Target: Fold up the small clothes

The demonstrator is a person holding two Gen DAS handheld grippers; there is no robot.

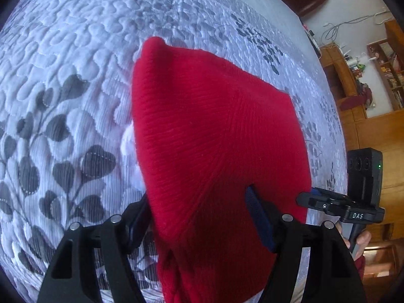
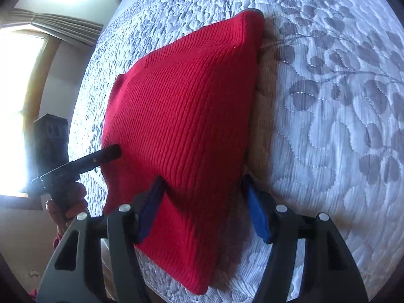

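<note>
Quilted bedspread [image 2: 328,126] surrounds red knit [image 2: 181,116].

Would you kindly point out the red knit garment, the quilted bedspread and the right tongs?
Red knit garment [image 2: 181,116]: right wrist view, middle of its ribbed top face.
Quilted bedspread [image 1: 63,88]: left wrist view, bare leaf-patterned area.
Right tongs [image 2: 202,194]: right wrist view, midway between the blue tips.

Bed: white quilted bedspread [image 1: 75,101] with grey leaf pattern covers the surface | Right of bed: wooden shelving [image 1: 388,75] crammed with books and small items, cables [image 1: 341,27] trailing on the pale wall | Left of bed: bright window [image 2: 15,101] under gathered curtain [image 2: 63,25]
</note>
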